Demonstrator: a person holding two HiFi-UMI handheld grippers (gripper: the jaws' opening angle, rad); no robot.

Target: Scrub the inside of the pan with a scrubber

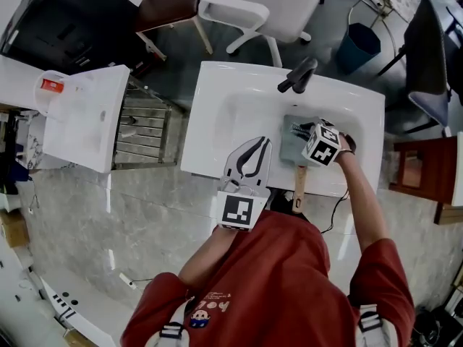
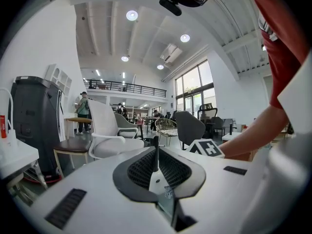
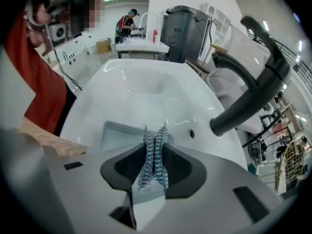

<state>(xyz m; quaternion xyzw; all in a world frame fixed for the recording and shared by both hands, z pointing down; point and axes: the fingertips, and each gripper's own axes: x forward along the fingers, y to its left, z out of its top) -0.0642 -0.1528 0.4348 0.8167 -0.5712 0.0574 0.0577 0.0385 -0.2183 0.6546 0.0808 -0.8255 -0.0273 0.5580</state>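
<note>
Red shirt (image 1: pixel 289 280) is filling the near foreground. Left gripper (image 1: pixel 264 142) is hovering with its jaws pressed together, empty. Right gripper (image 3: pixel 155 147) is pinching the steel scrubber (image 3: pixel 146 172). The grey pan (image 3: pixel 119 133) is lying just beyond those fingertips, inside the white sink (image 3: pixel 146 91).

Grey marbled floor (image 1: pixel 145 212) spreads around me. A white chair (image 1: pixel 268 2) stands ahead, with a blue bin (image 1: pixel 359 45) near it. Tall windows (image 2: pixel 195 84) and round ceiling lights (image 2: pixel 131 15) brighten the white hall.
</note>
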